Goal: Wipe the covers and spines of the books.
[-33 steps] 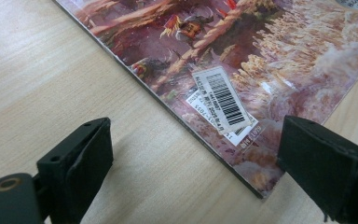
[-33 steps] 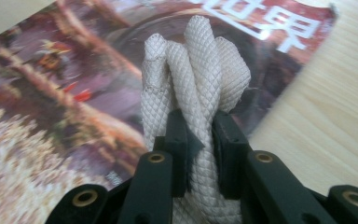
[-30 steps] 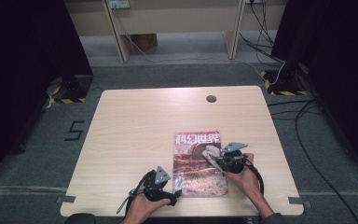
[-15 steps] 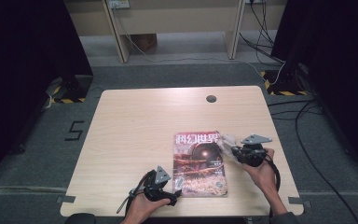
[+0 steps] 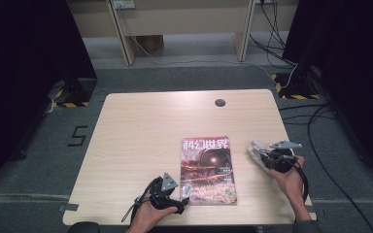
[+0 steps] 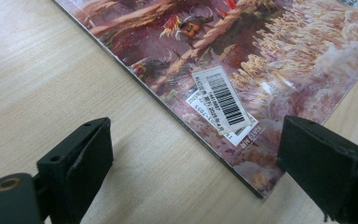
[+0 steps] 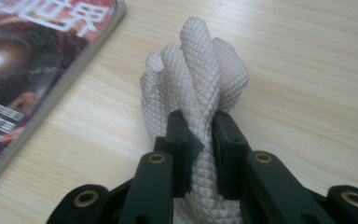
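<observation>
Right tongs [image 7: 200,135] are clenched on a bunched, cross-hatched white cloth [image 7: 193,70], likely an anti-slip mat or wiping rag. Jaws pinch the folds near the middle, so the loose end bulges out ahead of the tips and nothing drags. In the high view this cloth [image 5: 256,151] sits at about 3 o'clock from the magazine [image 5: 206,167], just off its right edge and apart from it, above bare bench [image 5: 141,126]. Judgement: the cloth is being carried clear of the cover, or held ready for a wipe; which of the two cannot be told.

Left tongs [image 6: 191,158] are released, jaws standing wide, and straddle the magazine's near corner [image 6: 256,186] with the barcode sticker [image 6: 223,100] between them. Neither pad touches paper. In the high view the left tongs [image 5: 184,200] lie at roughly 7 o'clock of the magazine, low on the bench. Judgement: parked there to pin or pinch that corner so the thin cover does not slide when the other hand works.

Magazine lies flat, cover up, spine on its left side, at 6 o'clock of the bench centre, near the person's edge. A dark round cable port [image 5: 220,102] sits at 12 o'clock, well apart
</observation>
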